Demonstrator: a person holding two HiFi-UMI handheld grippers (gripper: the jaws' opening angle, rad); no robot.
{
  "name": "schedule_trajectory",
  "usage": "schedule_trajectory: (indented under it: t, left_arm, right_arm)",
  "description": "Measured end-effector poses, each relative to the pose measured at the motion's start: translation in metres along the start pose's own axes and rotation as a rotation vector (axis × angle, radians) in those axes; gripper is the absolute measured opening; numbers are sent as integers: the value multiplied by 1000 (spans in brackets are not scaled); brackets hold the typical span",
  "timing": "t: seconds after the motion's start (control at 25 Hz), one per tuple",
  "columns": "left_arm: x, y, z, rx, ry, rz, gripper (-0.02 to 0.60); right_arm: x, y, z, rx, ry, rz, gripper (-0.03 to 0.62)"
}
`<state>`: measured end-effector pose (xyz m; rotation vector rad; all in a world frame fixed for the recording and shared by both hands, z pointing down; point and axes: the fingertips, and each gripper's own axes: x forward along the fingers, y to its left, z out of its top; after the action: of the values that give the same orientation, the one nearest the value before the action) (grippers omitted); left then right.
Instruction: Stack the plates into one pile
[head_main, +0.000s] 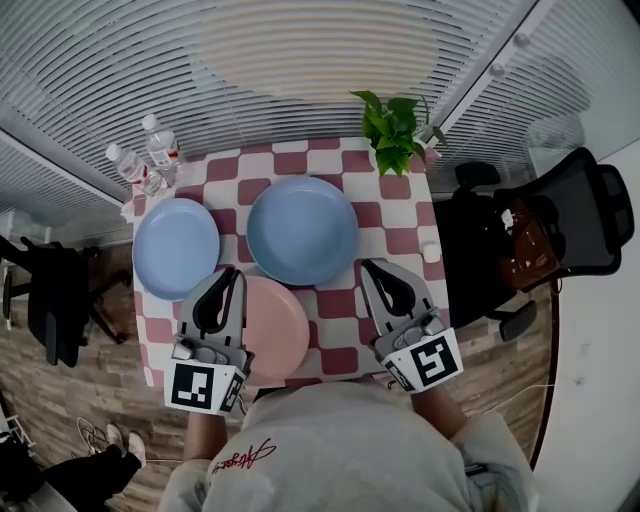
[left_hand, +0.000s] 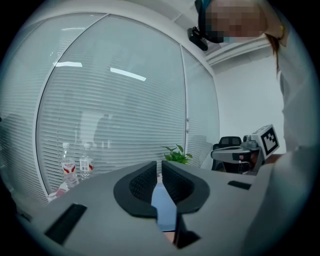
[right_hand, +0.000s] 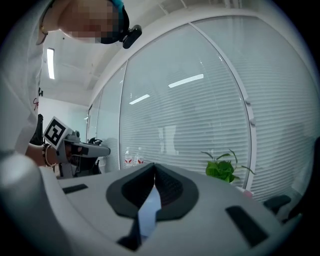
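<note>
Three plates lie apart on the checkered table (head_main: 400, 240): a light blue plate (head_main: 175, 247) at the left, a larger blue plate (head_main: 302, 229) in the middle, and a pink plate (head_main: 275, 330) at the front. My left gripper (head_main: 234, 273) is shut and empty over the pink plate's left rim. My right gripper (head_main: 369, 266) is shut and empty to the right of the pink plate, near the big blue plate's front edge. In the left gripper view the left gripper (left_hand: 159, 164) shows a strip of blue plate (left_hand: 163, 206) below it. The right gripper (right_hand: 153, 166) shows the same in its own view.
Two water bottles (head_main: 150, 155) stand at the table's far left corner and a potted plant (head_main: 393, 128) at the far right corner. A small white object (head_main: 431, 252) sits by the right edge. Office chairs stand left (head_main: 55, 300) and right (head_main: 570, 215) of the table.
</note>
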<state>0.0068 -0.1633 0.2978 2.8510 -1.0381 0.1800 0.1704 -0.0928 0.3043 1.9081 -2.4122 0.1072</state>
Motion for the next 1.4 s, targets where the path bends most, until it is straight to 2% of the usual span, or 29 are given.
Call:
schedule_trajectory:
  t: [0.32, 0.4, 0.44, 0.48, 0.52, 0.76, 1.4]
  left_arm:
    - [18, 1, -24, -35, 65, -68, 46]
    - [25, 1, -30, -35, 86, -77, 91]
    - [28, 2, -33, -33, 96, -81, 128]
    - [31, 2, -36, -30, 106, -84, 140]
    - [33, 3, -39, -29, 113, -83, 140]
    - [46, 18, -57, -27, 162, -71, 147]
    - [71, 37, -108, -43, 318, -83, 168]
  right_arm:
    - [8, -5, -20, 7, 45, -39, 14]
    - [12, -8, -25, 10, 58, -49, 17]
    - [13, -9, -27, 15, 64, -53, 29]
    - [15, -10, -30, 21, 70, -56, 57]
    - [17, -11, -33, 25, 77, -59, 78]
    - [28, -20, -50, 33, 123, -79, 110]
    - [49, -42, -111, 68, 263, -152, 140]
